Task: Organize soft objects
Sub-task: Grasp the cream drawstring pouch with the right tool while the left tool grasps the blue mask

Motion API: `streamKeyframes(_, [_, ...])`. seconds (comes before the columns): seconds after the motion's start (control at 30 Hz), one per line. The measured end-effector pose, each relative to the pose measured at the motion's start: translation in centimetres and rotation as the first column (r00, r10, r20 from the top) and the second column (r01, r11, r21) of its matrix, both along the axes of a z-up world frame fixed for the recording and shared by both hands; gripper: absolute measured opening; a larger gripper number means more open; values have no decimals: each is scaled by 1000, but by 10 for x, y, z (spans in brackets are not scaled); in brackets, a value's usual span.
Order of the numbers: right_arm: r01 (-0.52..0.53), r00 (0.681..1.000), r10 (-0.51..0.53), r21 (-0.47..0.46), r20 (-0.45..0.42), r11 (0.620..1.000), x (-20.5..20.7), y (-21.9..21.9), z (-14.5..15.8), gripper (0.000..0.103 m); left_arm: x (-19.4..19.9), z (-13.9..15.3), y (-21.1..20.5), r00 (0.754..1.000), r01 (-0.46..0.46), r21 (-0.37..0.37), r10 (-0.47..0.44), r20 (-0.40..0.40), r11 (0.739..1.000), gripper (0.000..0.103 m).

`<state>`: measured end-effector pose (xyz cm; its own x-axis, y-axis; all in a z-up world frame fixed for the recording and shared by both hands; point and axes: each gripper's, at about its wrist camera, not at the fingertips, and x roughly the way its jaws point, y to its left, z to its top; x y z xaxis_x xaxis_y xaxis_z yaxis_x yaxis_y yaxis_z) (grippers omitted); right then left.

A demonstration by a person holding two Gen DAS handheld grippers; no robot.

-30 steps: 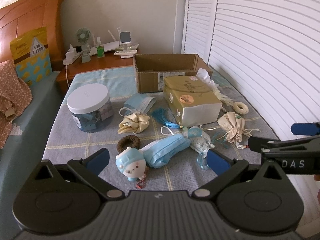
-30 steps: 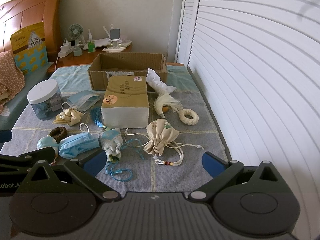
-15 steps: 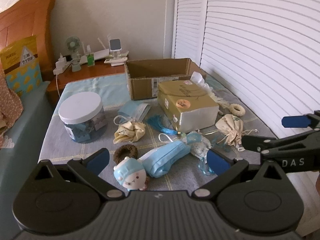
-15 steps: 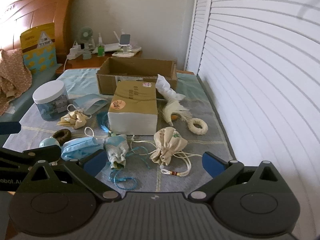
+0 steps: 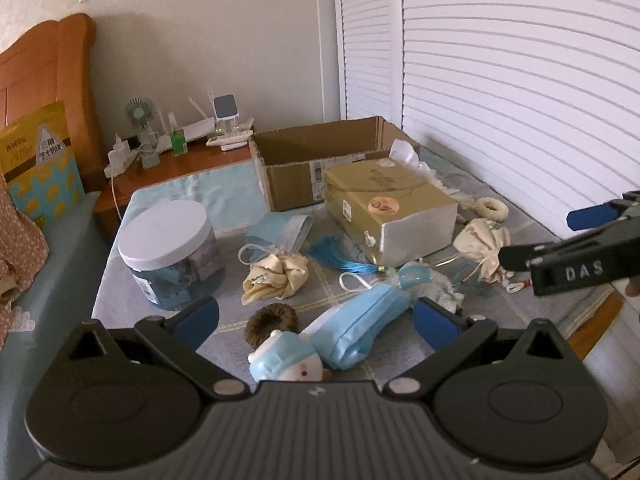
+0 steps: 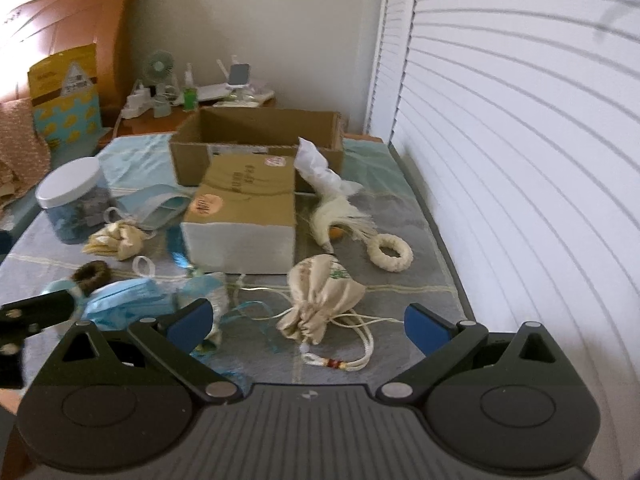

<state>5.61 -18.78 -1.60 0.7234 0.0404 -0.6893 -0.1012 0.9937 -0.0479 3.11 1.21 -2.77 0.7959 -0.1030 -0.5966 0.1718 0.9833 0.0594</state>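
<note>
Soft items lie scattered on a grey cloth-covered table. My left gripper (image 5: pixel 316 318) is open and empty, above a folded blue face mask (image 5: pixel 360 330), a small blue-capped plush doll (image 5: pixel 286 362) and a brown hair scrunchie (image 5: pixel 272 322). My right gripper (image 6: pixel 306 322) is open and empty, just above a cream drawstring pouch (image 6: pixel 320 298); it also shows at the right of the left wrist view (image 5: pixel 592 240). A cream crumpled cloth (image 5: pixel 276 278), a blue tassel (image 5: pixel 340 260), another mask (image 5: pixel 280 232) and a cream ring (image 6: pixel 390 254) lie around.
An open cardboard box (image 5: pixel 320 168) stands at the back, with a gold and white box (image 5: pixel 388 212) in front of it. A white-lidded jar (image 5: pixel 170 252) stands on the left. White louvred doors (image 6: pixel 520 160) run along the right. A nightstand (image 5: pixel 180 160) holds a fan and chargers.
Both grippers have pulled back and tilted, so the table sits lower in the views. The right gripper has shifted towards the cream pouch. No object has moved.
</note>
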Motion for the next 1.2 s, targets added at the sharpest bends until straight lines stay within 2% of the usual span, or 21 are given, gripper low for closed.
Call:
streamKeyframes(0.33, [60,997,-60,-13,-45,998,52,-10,-30,103,16,-13,8,999,-7,-26,6,-38,1000,102])
streamKeyframes(0.57, [61,993,-68,-70,-95,996,86,-6,-54,103,27,-19,9,998,-3,-34,1,-60,999,102])
streamKeyframes(0.73, [60,990,-67,-60,-125,996,83,-15,-61,103,31,-21,9,998,9,-25,-11,-65,1000,102])
streamKeyframes(0.87, [63,987,-61,8,-148,998,77,-29,-61,103,30,-24,9,997,37,-3,-37,-73,999,102])
streamKeyframes(1.0, [42,991,-39,20,-124,999,69,-33,-62,103,28,-29,13,995,56,36,-53,-84,998,102])
streamKeyframes(1.2, [64,993,-61,23,-103,998,65,-32,-63,103,24,-39,24,989,75,39,-70,-131,996,102])
